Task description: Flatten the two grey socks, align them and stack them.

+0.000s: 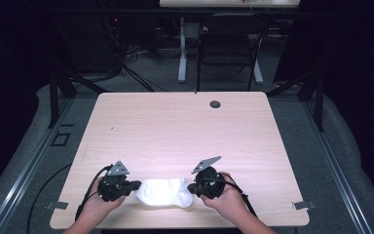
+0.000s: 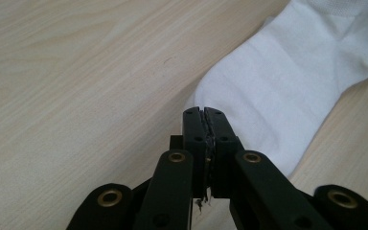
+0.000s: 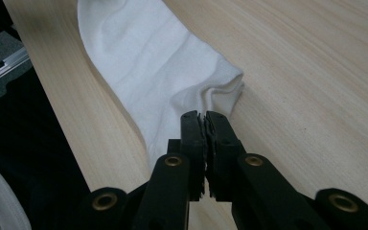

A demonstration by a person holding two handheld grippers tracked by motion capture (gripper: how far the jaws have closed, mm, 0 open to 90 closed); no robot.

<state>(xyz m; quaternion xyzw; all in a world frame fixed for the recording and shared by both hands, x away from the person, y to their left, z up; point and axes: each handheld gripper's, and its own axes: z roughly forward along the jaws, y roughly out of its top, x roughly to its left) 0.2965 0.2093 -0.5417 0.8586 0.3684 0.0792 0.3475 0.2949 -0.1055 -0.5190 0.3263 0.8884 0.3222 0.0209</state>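
Where the desk's (image 1: 185, 122) near edge runs closest to the person: one white ankle sock (image 1: 164, 192), flat on the pale wood-grain top, lengthwise along that edge, roughly midway between the near left and near right corners.

At the sock's left end: left gripper (image 1: 135, 185), black, held in the left hand (image 1: 97, 204), pointed inward toward the sock. Jaws together, pads meeting at the sock's rounded end in the left gripper view, with a sliver of white showing in the seam between them; whether fabric is truly pinched, cannot tell. Sock (image 2: 287, 91) stretching away up and right from the tips there, heel curve at the far right.

At the sock's right end: right gripper (image 1: 191, 188), black, held in the right hand (image 1: 226, 197), pointed inward. Jaws together, tips at the folded cuff edge of the sock (image 3: 158, 72) in the right gripper view; grip on the cloth not discernible.

Grey three-cornered plate atop each gripper. Cable trailing from the left gripper off the near left side.

Far side of the desk: one small round grey grommet (image 1: 215, 104), near the far edge, right of centre. Beyond the desk: a dark chair (image 1: 229, 46) on the floor.
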